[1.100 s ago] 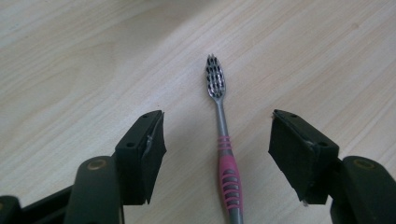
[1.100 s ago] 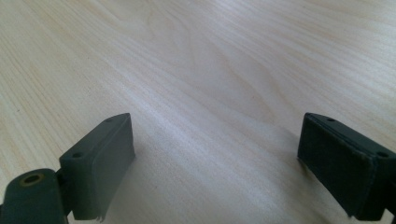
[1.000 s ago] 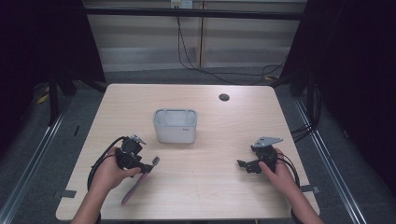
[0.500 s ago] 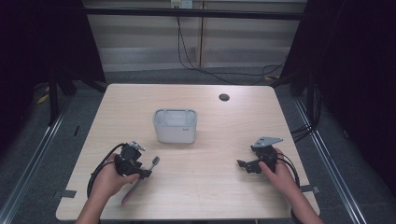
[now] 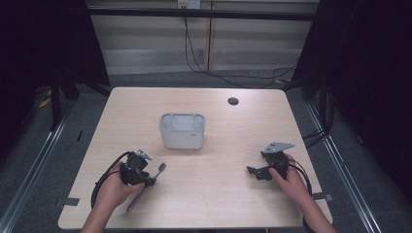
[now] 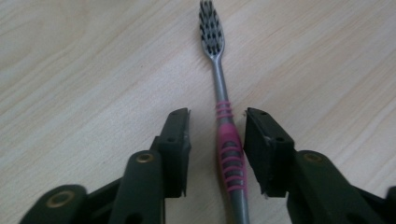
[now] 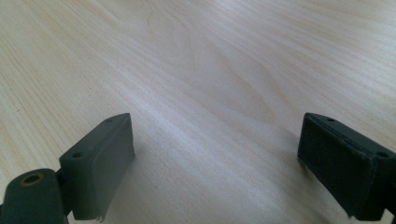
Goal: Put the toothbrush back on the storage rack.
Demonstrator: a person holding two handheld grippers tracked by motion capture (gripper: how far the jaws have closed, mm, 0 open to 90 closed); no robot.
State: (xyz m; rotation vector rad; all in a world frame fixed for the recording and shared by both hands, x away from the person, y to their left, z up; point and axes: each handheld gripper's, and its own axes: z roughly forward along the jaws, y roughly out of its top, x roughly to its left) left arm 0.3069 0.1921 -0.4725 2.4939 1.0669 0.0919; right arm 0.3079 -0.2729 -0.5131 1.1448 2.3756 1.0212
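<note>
A toothbrush (image 6: 218,79) with a grey neck, dark bristles and a pink ribbed handle lies flat on the wooden table (image 5: 233,145). In the high view the toothbrush (image 5: 161,168) is at the front left. My left gripper (image 5: 145,179) is set down over its handle. The left gripper (image 6: 217,123) has a jaw on each side of the handle. Its jaws have just been closing, but a gap still shows on both sides, so neither pad presses on it. My right gripper (image 5: 252,171) rests at the front right. The right gripper (image 7: 215,140) is wide open over bare wood.
A pale grey rectangular container (image 5: 182,131) stands in the middle of the table, beyond both grippers. A small dark round disc (image 5: 233,101) lies near the far edge. Black cables trail from each gripper toward the front edge.
My left gripper has shifted a little toward the front edge, down along the toothbrush. The toothbrush lies where it was. The right gripper has not moved.
</note>
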